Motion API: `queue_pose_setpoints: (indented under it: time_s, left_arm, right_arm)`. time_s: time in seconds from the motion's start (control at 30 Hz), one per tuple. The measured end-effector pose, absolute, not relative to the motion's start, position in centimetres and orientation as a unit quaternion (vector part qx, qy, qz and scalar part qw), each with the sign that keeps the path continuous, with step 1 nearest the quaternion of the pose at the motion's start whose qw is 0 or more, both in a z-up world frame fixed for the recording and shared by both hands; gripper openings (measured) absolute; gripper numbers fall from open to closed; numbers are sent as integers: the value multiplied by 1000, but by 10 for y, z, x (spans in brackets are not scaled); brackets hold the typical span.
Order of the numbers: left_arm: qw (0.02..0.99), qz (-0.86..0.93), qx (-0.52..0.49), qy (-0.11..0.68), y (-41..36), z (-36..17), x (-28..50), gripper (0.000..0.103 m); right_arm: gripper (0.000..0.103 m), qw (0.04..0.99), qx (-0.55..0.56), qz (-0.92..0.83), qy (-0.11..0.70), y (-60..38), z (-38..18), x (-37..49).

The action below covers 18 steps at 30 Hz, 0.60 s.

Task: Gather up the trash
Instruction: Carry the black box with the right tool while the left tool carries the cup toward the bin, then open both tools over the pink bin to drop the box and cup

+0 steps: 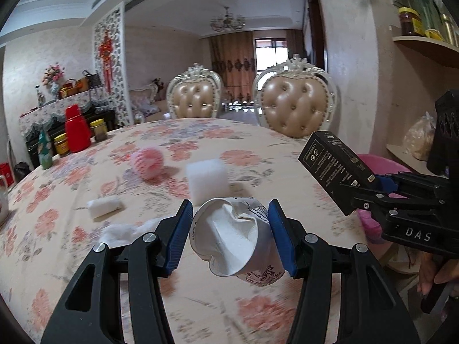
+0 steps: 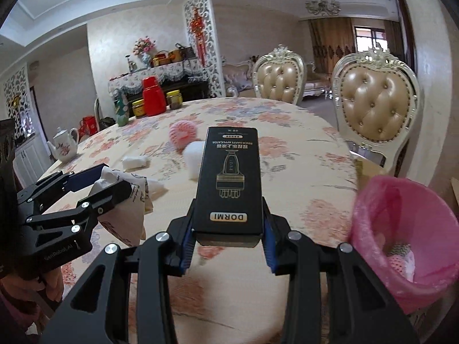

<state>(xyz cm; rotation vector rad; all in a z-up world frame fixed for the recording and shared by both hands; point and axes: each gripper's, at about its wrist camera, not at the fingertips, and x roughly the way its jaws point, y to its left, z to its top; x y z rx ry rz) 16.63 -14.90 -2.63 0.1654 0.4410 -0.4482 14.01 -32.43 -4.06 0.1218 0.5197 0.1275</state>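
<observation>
A crumpled white paper cup [image 1: 235, 243] sits between the blue pads of my left gripper [image 1: 232, 229], which is shut on it above the floral table [image 1: 71, 229]. My right gripper [image 2: 226, 246] is shut on a black DORMI box [image 2: 232, 183]; the same box [image 1: 335, 169] shows at the right of the left wrist view. A pink-lined bin [image 2: 373, 223] stands at the table's right edge, close to the right gripper. On the table lie a pink foam net [image 1: 147, 163], a white foam block [image 1: 206, 177] and white tissue wads [image 1: 104, 206]. The left gripper [image 2: 97, 183] appears with its cup [image 2: 126, 209].
A red thermos [image 2: 153, 97], jars [image 2: 175, 99], a green bottle [image 2: 122, 111] and a teapot [image 2: 64, 146] stand along the table's far left. Two padded chairs [image 2: 375, 109] face the far side. A shelf [image 1: 424, 46] with jars is on the right wall.
</observation>
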Motion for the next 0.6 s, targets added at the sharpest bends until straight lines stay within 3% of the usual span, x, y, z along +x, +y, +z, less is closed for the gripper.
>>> queue_pose_setpoints:
  time_s: [0.6]
  left_arm:
    - [904,-364,71,211,-295,-19,183,52]
  right_arm:
    - [39,959,99,-99,247,-481,-50,86]
